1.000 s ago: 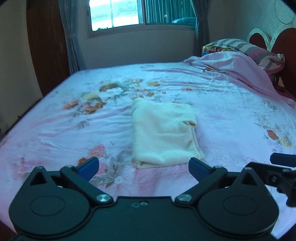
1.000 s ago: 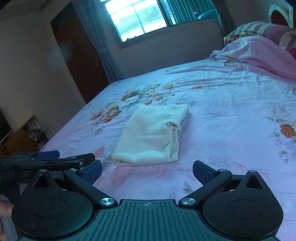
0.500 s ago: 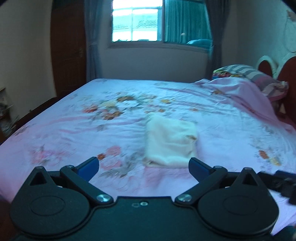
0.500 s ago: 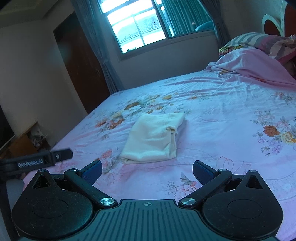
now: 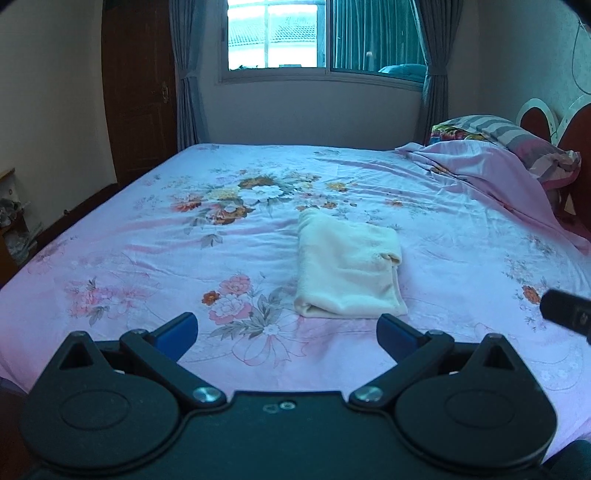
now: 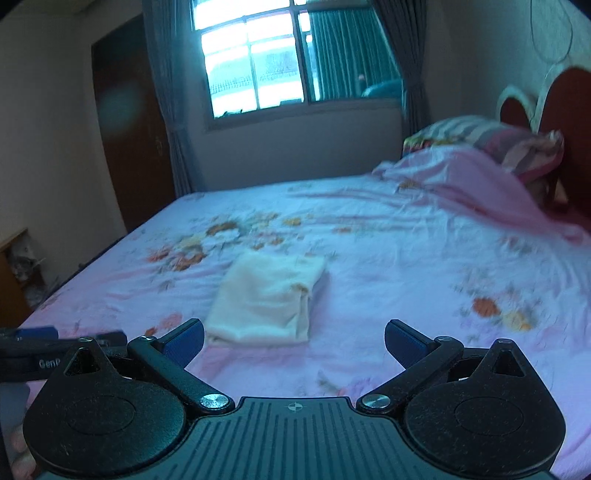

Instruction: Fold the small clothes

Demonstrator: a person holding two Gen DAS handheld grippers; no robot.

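Note:
A cream garment [image 5: 347, 264] lies folded into a small rectangle on the pink floral bedsheet [image 5: 147, 258]. It also shows in the right wrist view [image 6: 267, 297], which is blurred. My left gripper [image 5: 287, 330] is open and empty, held back from the garment's near edge. My right gripper [image 6: 293, 339] is open and empty, also back from the garment. The right gripper's tip shows at the right edge of the left wrist view [image 5: 567, 310]. The left gripper shows at the left edge of the right wrist view [image 6: 55, 345].
A rumpled pink cover [image 5: 491, 173] and striped pillows [image 5: 517, 138] lie at the bed's right end by a red headboard [image 5: 576, 129]. A window [image 5: 277, 35] with curtains is on the far wall. A dark wooden door [image 5: 138, 92] stands left.
Both grippers have pulled back and risen from the bed, so the folded garment looks farther away and more of the room shows. Both stay open.

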